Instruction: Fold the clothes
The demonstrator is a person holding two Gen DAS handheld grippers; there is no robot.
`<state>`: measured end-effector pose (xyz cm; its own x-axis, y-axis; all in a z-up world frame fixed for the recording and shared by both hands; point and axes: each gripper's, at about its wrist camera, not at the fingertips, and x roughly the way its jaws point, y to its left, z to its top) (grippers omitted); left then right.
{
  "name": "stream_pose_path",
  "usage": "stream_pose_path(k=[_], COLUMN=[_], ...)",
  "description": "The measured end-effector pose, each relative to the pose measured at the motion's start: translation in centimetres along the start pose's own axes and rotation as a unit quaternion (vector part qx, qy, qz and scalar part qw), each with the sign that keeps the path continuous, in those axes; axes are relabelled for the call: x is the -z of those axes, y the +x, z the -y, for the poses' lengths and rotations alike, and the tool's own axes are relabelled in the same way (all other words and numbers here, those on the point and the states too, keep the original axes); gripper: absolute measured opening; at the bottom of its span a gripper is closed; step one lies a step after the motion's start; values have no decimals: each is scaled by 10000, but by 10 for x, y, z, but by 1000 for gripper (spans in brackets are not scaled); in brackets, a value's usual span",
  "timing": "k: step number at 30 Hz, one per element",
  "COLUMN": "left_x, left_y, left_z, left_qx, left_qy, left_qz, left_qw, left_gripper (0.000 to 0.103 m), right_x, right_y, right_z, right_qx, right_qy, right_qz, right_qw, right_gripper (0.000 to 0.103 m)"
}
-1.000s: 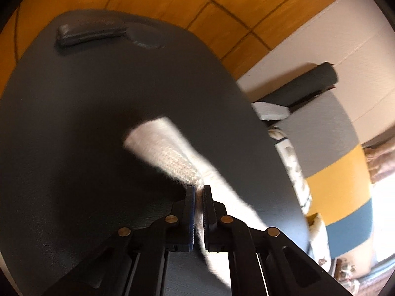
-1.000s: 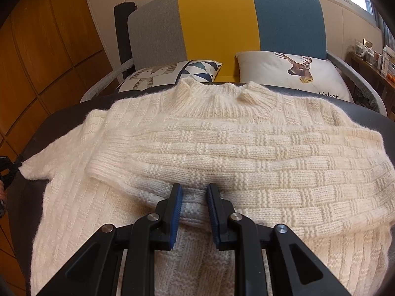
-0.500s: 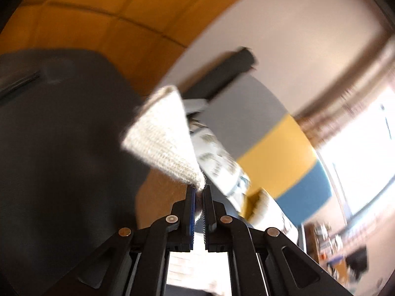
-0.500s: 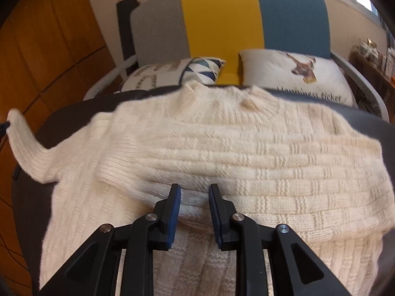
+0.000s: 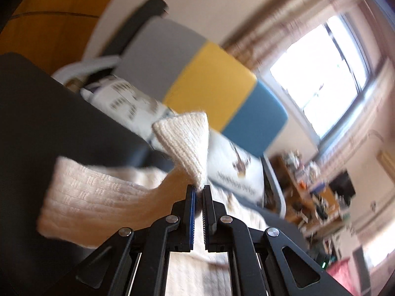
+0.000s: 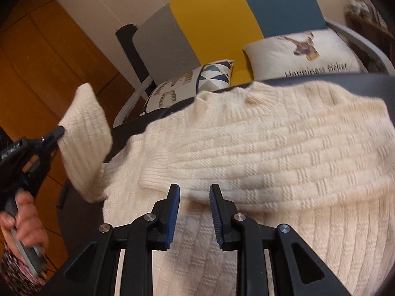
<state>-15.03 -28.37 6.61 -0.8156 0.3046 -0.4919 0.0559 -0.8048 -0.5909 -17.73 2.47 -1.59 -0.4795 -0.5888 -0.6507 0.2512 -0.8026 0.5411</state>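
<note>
Your left gripper (image 5: 198, 191) has its jaws clamped on the cuff of the cream knit sweater (image 6: 271, 148), holding that sleeve (image 6: 84, 138) lifted off the dark bench (image 5: 37, 123). Your right gripper (image 6: 194, 192) hovers over the other, folded-in sleeve, jaws slightly apart and gripping nothing.

You're in a home living room: tricolour sofa (image 6: 222, 19) with printed cushions (image 6: 303, 51), window (image 5: 318, 79) right of it (cluttered shelves (image 5: 313, 187) below), wood panelling (image 6: 49, 74) left.

Sweater (image 6: 271, 160) on table (image 6: 81, 212); 2 cushions (image 6: 303, 51) behind, on sofa (image 6: 214, 17).
</note>
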Motion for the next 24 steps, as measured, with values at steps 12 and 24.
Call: stream_pose_path(k=[12, 24], left_x=[84, 125], left_y=[83, 88], left_z=[46, 37], left_qx=[-194, -348], left_qy=[659, 1040], left_qz=[-1054, -1254], left_qw=[9921, 9860], left_gripper=[5, 6], right_x=[-14, -27], right_y=[9, 53], right_z=[31, -5], right_qx=[-637, -255], right_qy=[912, 385], right_qz=[-146, -684], right_qw=[9937, 9966], right_gripper=[30, 46])
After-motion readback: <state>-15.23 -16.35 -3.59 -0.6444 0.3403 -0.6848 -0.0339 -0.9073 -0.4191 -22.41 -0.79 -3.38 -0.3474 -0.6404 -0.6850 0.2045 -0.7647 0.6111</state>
